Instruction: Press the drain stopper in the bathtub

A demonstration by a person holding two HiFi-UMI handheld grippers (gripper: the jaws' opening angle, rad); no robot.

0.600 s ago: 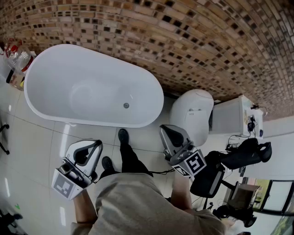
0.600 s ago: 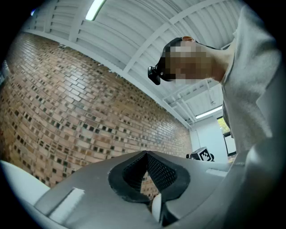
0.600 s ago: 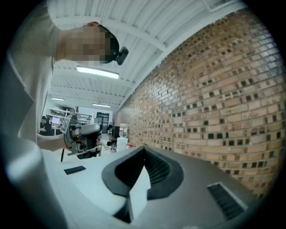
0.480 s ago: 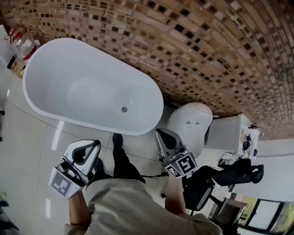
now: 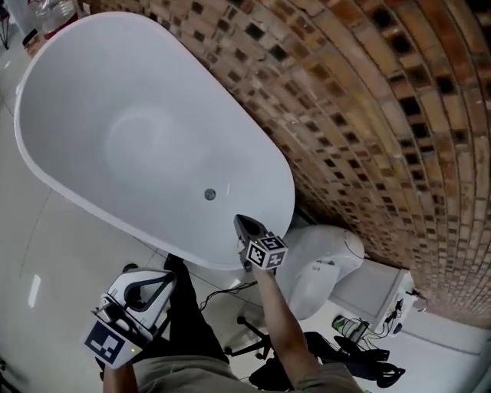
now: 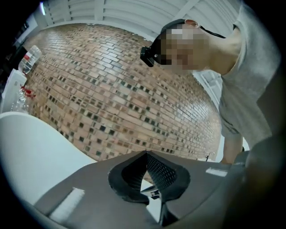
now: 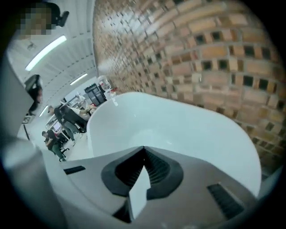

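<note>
The white oval bathtub [image 5: 92, 176] fills the head view, with the small round metal drain stopper [image 5: 209, 195] on its floor near the right end. My right gripper [image 5: 239, 220] is shut and empty. It reaches over the tub's near rim, just right of and short of the stopper. In the right gripper view its jaws [image 7: 143, 148] point into the bathtub [image 7: 187, 129]; the stopper does not show there. My left gripper [image 5: 169, 276] is shut, empty, and held low by the person's body. In the left gripper view its tips [image 6: 145, 153] face the brick wall.
A brown mosaic brick wall [image 5: 368, 115] runs behind the tub. A white toilet [image 5: 326, 265] stands to its right, with a white cabinet [image 5: 380, 295] beyond. Bottles [image 5: 54, 11] sit at the tub's far left end. The person's leg [image 5: 184, 299] stands on the white floor by the rim.
The view has closed in over the tub. My right gripper has gone forward from beside the body to above the tub's near rim. The left gripper stayed low.
</note>
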